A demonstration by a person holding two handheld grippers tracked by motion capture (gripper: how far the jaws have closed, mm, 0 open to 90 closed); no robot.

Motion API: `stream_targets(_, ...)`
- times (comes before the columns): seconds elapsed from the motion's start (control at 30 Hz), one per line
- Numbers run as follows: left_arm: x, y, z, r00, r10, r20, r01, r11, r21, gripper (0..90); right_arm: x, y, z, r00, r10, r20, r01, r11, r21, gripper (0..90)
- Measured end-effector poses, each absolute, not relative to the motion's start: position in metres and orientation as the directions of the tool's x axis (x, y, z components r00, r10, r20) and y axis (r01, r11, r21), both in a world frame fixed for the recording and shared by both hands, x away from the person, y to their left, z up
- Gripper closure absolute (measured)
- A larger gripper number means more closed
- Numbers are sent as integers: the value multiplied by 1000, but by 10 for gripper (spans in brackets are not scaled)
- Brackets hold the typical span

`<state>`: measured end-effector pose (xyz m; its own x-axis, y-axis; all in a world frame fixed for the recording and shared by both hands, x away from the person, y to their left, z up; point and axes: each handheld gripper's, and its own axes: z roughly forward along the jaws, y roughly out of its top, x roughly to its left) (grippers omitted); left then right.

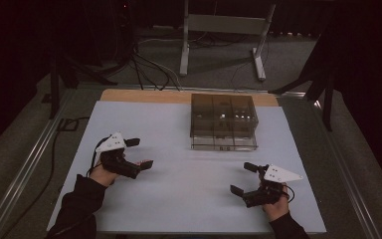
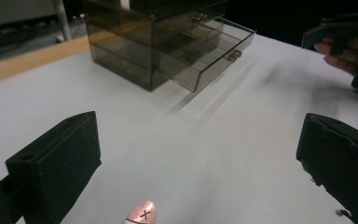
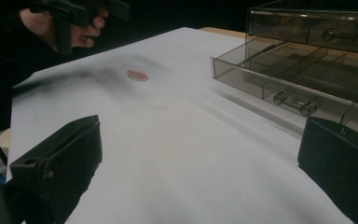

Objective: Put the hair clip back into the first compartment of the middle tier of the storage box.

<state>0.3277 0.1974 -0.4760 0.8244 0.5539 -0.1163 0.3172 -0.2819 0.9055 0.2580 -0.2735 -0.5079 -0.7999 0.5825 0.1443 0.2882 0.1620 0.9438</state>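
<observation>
A smoky clear drawer box point(image 1: 223, 119) stands at the back middle of the white table sheet point(image 1: 189, 199). Its bottom drawer point(image 2: 209, 56) is pulled partly out, with a small handle point(image 3: 294, 103) on its front. My left gripper point(image 1: 140, 152) rests at the left, open, with nothing between its jaws point(image 2: 196, 172). A small pink round piece marked with a cross point(image 2: 141, 214) lies on the sheet just below it and is also in the right gripper view point(image 3: 137, 75). My right gripper point(image 1: 243, 178) sits at the front right, open and holding nothing point(image 3: 196, 168).
A wooden table edge point(image 1: 144, 95) runs behind the sheet. Metal rails point(image 1: 30, 154) flank the table. Cables point(image 1: 144, 64) and a grey desk frame point(image 1: 224, 30) are on the floor beyond. A wide bare stretch of sheet lies between the two grippers.
</observation>
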Motion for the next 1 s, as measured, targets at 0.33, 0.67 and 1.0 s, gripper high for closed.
stream_targets(0.33,347,204,-492,791,602,-112,351,-296,889,5,258,-274,-508,-799,583,148,292,162,943,0)
stream_targets(0.67,360,207,-511,764,634,-120,434,-367,822,68,258,-274,-510,-799,582,152,300,167,939,0)
stream_targets(1.0,363,209,-524,780,613,-123,463,-434,773,267,259,-274,-511,-801,575,167,313,164,936,0)
